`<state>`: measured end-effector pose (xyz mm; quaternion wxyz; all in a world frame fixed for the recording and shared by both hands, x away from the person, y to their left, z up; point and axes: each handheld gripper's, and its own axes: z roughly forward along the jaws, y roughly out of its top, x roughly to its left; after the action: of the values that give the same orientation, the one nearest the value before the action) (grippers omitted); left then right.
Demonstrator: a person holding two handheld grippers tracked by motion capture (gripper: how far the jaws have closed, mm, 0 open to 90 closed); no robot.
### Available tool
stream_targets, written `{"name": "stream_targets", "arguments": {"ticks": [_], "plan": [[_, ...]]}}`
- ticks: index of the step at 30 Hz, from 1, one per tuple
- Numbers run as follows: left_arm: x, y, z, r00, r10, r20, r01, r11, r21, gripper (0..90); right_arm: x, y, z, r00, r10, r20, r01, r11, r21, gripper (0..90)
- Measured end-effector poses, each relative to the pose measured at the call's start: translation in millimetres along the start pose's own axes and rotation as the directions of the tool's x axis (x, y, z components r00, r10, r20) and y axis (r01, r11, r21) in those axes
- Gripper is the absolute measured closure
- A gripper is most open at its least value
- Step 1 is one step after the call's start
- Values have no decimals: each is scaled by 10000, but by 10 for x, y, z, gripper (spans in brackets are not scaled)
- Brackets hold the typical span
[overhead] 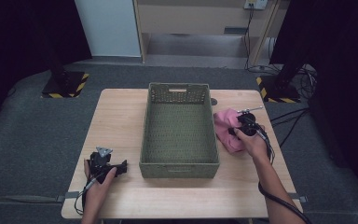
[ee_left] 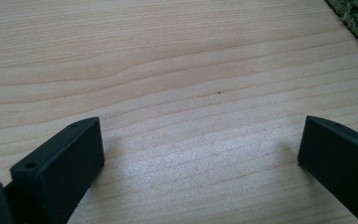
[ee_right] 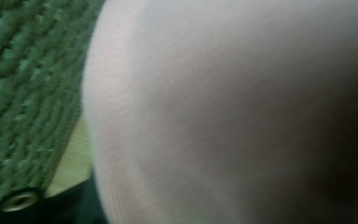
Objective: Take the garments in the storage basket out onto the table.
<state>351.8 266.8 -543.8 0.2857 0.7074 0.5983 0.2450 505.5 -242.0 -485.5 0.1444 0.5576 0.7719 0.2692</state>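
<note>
Both grippers are black: the left gripper point(overhead: 107, 165) carries a grey three-cornered plate on top, and its blocky matte jaws show small screw holes. The right gripper point(overhead: 246, 127) bears a thin silvery rod. Dark cables trail from each along bare forearms.

No text, label, brand or number can be read anywhere in these pictures; the wooden table point(overhead: 121, 121), the green woven basket point(overhead: 179, 170) and the pink cloth point(overhead: 226, 128) near the table's right edge all carry no lettering. The one sign-like marking is the yellow-and-black hazard striping on two dark stand bases on the floor, one beyond the table's far left corner point(overhead: 65, 85) and one beyond its far right corner point(overhead: 279, 91); the stripes hold no words. In the two gripper views the wood grain, the weave and the blurred cloth show no writing either.
</note>
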Motion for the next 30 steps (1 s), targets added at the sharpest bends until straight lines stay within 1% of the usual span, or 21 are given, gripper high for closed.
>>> {"name": "stream_targets", "arguments": {"ticks": [2,4,5,6,8,9,11,13,15,17,19,20,22,25,27,30], "plan": [[0,0,0,10000,0,0,0,10000,0,0,-2,-14,21,9997,130,198,-130,9999,-14,318],[0,0,0,10000,0,1,0,10000,2,0,-15,-16,8,9991,396,168,-394,9991,-128,183],[0,0,0,10000,1,1,-1,10000,1,0,-16,-12,-7,9987,475,163,-472,9988,-157,136],[0,0,0,10000,-2,0,2,10000,-1,0,-9,-6,-33,9988,445,206,-443,9989,-132,101],[0,0,0,10000,1,0,-1,10000,3,0,11,-3,-122,9985,257,476,-241,9991,-335,58],[0,0,0,10000,-2,0,2,10000,0,0,14,-1,-172,9984,153,539,-129,9989,-440,53],[0,0,0,10000,-1,0,1,10000,1,0,24,-3,-278,9983,102,570,-66,9980,-633,41],[0,0,0,10000,0,0,0,10000,0,0,43,-17,-393,9982,-81,586,132,9962,-866,38],[0,0,0,10000,-2,-2,2,10000,0,0,50,-39,-475,9984,-16,564,70,9954,-960,38],[0,0,0,10000,0,-2,0,10000,0,0,59,-64,-534,9985,-76,541,128,9952,-966,42],[0,0,0,10000,0,-1,0,10000,3,0,72,-101,-595,9989,-22,462,78,9926,-1210,46],[0,0,0,10000,0,-1,0,10000,0,0,84,-120,-613,9991,-29,432,85,9916,-1291,47],[0,0,0,10000,1,0,-1,10000,2,0,116,-176,-642,9987,-247,439,305,9902,-1360,47],[0,0,0,10000,0,0,0,10000,2,0,145,-257,-669,9987,-342,378,392,9891,-1419,47],[0,0,0,10000,-1,-1,1,10000,1,0,165,-312,-675,9977,-543,406,594,9888,-1371,47],[0,0,0,10000,0,0,0,10000,1,0,186,-384,-688,9977,-595,339,636,9883,-1388,47]]}}
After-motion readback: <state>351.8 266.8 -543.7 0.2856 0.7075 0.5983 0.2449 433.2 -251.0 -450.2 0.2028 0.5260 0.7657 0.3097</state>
